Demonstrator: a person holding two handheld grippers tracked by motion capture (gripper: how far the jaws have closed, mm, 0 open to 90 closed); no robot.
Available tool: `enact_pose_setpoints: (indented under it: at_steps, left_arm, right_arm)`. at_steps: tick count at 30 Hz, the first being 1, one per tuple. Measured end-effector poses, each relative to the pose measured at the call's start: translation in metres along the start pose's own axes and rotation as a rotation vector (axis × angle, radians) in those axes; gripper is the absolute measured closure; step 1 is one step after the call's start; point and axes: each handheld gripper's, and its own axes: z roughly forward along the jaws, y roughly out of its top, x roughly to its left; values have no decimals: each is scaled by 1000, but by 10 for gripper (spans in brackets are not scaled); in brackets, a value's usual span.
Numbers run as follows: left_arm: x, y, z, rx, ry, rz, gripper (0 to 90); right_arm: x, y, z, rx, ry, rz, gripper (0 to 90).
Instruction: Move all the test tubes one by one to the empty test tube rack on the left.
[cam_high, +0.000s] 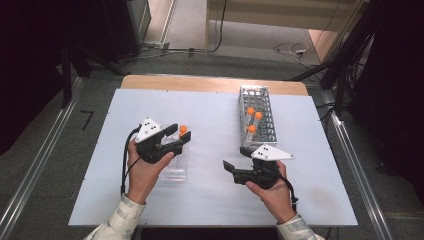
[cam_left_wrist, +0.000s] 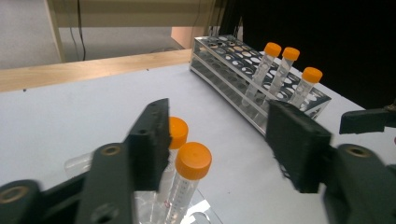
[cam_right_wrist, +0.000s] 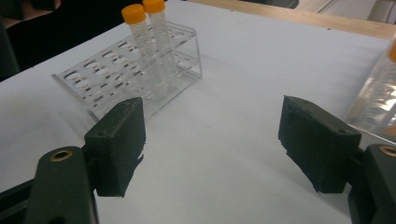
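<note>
My left gripper (cam_high: 181, 138) hangs over the clear rack (cam_high: 175, 167) at the near left of the table (cam_high: 210, 200), jaws released, with two orange-capped tubes (cam_left_wrist: 187, 179) standing just beside one jaw. My right gripper (cam_high: 239, 159) hovers above bare table, jaws apart and holding nothing. Farther back stands the metal rack (cam_high: 257, 112) with three capped tubes (cam_high: 252, 129).

In the left gripper view, the nearer orange-capped tube (cam_left_wrist: 187, 179) runs off the bottom edge. The left jaw beside it half hides the second tube's cap (cam_left_wrist: 178, 131).
</note>
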Motion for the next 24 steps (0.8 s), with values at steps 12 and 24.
enact_pose_setpoints:
  at_steps: [12, 24]
  left_arm:
    - [-4, 0, -14, -9, 0, -35, 244]
    - [-7, 0, -14, -25, 2, -33, 216]
  right_arm:
    - [-26, -1, -11, -26, -127, 35, 234]
    - [-59, 0, 6, -18, -277, 32, 293]
